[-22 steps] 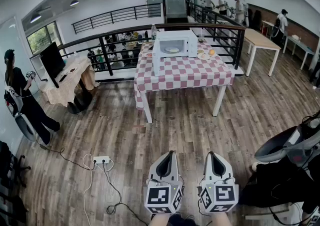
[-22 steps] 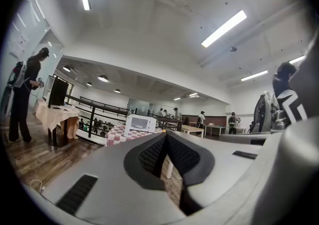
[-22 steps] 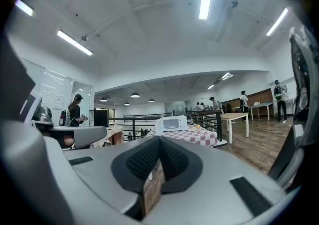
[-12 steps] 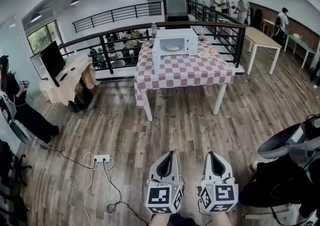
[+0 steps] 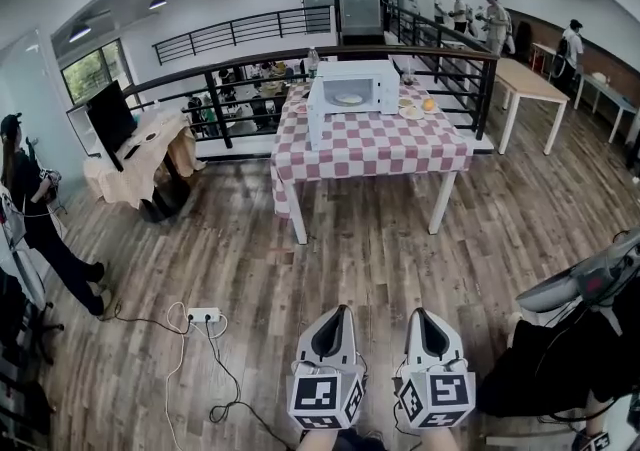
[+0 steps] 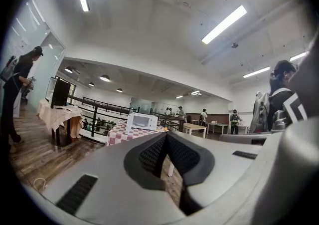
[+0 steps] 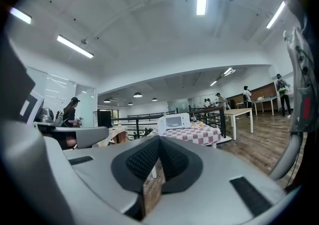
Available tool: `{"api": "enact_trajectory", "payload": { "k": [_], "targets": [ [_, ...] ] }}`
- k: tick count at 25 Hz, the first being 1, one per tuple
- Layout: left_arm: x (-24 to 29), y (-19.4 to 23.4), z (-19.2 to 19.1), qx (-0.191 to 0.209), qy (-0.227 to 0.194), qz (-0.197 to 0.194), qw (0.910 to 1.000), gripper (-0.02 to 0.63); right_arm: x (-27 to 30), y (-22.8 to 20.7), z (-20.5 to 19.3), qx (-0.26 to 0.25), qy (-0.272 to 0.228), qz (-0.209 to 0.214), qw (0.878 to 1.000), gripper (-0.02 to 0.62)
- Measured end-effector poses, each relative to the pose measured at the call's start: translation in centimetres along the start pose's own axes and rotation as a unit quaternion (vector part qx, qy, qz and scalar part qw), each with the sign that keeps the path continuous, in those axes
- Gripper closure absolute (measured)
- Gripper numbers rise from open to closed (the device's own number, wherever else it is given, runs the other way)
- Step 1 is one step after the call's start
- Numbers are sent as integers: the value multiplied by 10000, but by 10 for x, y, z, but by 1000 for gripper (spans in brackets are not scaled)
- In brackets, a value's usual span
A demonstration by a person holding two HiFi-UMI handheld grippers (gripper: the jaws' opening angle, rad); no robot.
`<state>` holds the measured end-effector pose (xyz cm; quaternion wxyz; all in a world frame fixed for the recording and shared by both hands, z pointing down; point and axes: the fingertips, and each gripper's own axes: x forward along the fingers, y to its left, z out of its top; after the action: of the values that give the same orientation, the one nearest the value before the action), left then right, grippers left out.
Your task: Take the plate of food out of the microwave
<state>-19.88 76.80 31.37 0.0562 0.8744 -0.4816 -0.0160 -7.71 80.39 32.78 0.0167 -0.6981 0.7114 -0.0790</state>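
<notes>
- Both claws, left gripper [image 5: 336, 313] and right gripper [image 5: 424, 315], pinched closed and empty, bottom centre.
- Plate of food [image 5: 348, 98] in microwave [image 5: 384, 89], top centre, well apart.
- Microwave has hardly shifted in frame; approach barely begun.

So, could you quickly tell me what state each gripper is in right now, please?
Left gripper: closed, nothing between its jaws.
Right gripper: closed, nothing between its jaws.

The left tongs [image 6: 166, 137], closed and empty, point toward the white microwave [image 6: 141, 121] on a distant checkered table [image 6: 117, 134].
</notes>
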Motion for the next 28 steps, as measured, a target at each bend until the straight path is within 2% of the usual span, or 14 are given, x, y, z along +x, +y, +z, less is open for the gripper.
{"api": "enact_trajectory", "payload": {
  "k": [7,13,20,28],
  "targets": [
    [0,-6,-11,-55,55,134,9999,589,0,-6,-10,9,106,156,9998,603],
    [24,0,-16,-86,83,120,9999,591,22,-15,-14,61,172,140,9997,603],
    [86,17,-17,-146,114,-4,9998,591,80,-33,-10,17,162,42,9999,603],
    [167,61,-1,-128,77,-131,9998,591,171,-35,5,36,156,-27,9999,603]
  ]
}}
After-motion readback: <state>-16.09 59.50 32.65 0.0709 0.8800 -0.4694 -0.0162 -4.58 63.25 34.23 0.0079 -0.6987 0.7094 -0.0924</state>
